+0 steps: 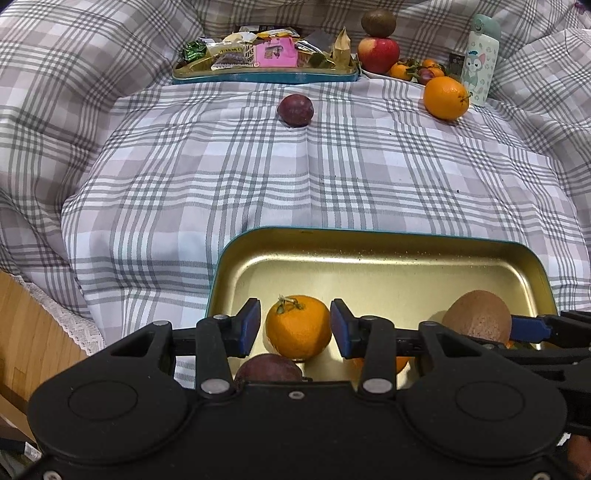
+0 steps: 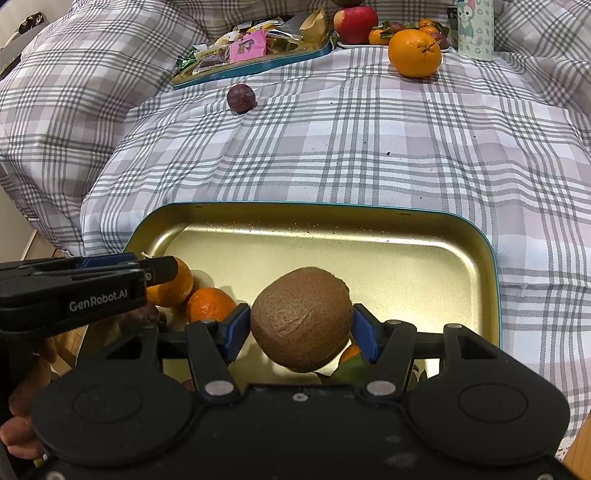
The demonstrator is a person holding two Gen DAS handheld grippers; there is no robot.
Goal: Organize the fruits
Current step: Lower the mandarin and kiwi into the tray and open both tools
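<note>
Fuzzy oval kiwi [image 2: 301, 319] is clamped in your right hand-held gripper [image 2: 301, 332] over the gold metal tray [image 2: 369, 229]. Your left hand-held gripper [image 1: 294, 326] sits apart around a dimpled round mandarin [image 1: 298, 326].

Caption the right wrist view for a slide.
Right gripper holds a kiwi over the gold tray, tangerines beside.

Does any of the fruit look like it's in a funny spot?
Yes. Far back, a kiwi is balanced on top of a red apple, which looks wobbly. A dark plum and a big orange sit loose on the checked cloth, outside the gold tray.
</note>
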